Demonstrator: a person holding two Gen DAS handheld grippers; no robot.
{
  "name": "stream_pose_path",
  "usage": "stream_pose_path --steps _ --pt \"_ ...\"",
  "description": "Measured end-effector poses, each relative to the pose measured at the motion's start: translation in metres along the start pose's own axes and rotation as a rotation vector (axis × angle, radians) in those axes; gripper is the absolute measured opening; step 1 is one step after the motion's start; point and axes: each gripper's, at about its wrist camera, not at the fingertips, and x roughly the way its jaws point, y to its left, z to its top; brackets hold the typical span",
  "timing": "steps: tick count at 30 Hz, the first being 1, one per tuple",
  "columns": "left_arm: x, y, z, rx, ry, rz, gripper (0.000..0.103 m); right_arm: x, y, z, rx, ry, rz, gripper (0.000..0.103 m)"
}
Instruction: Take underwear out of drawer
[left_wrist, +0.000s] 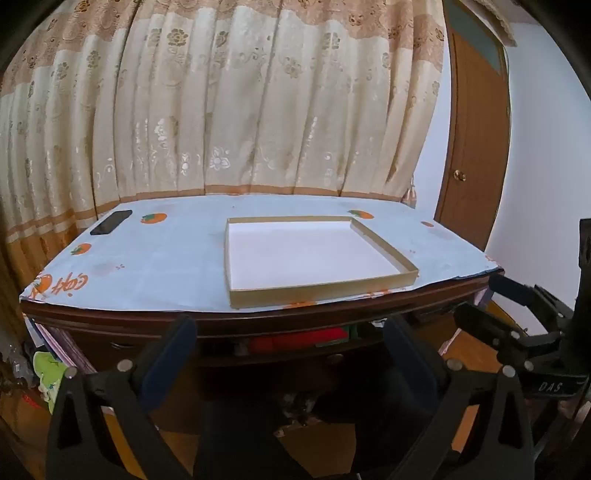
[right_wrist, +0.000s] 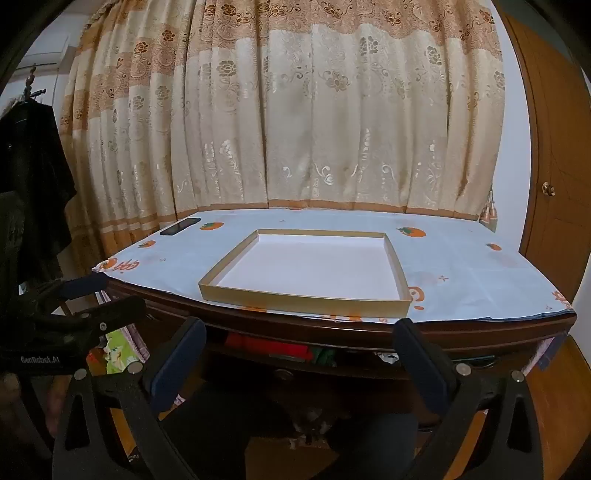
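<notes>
Both tongs spread wide and empty in front of the part-open drawer

The left tongs (left_wrist: 288, 328) and right tongs (right_wrist: 299, 332) hover before the drawer (left_wrist: 280, 352) under the counter (left_wrist: 166, 258), gripping nothing. Inside it lies red cloth (right_wrist: 269, 345), probably the underwear, beside something green. It should be light, soft and limp, so pinching a bunched fold near its middle looks best; an edge grip would likely let it drape and catch on the drawer front. The shallow box (right_wrist: 306, 266) on top sits empty.

A pale cloth (left_wrist: 147, 258) printed with orange fruit covers the tabletop (left_wrist: 258, 325). On it sits a shallow cardboard tray (left_wrist: 236, 295); a dark phone (left_wrist: 110, 222) lies well left of it.
</notes>
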Motion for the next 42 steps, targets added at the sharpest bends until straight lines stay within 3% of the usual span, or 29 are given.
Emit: stream_pose_path --steps 42 --pt "-0.0013 -0.0037 -0.0008 0.012 -0.025 -0.001 0.103 0.0006 0.0000 -0.0046 0.016 -0.003 0.016 0.102"
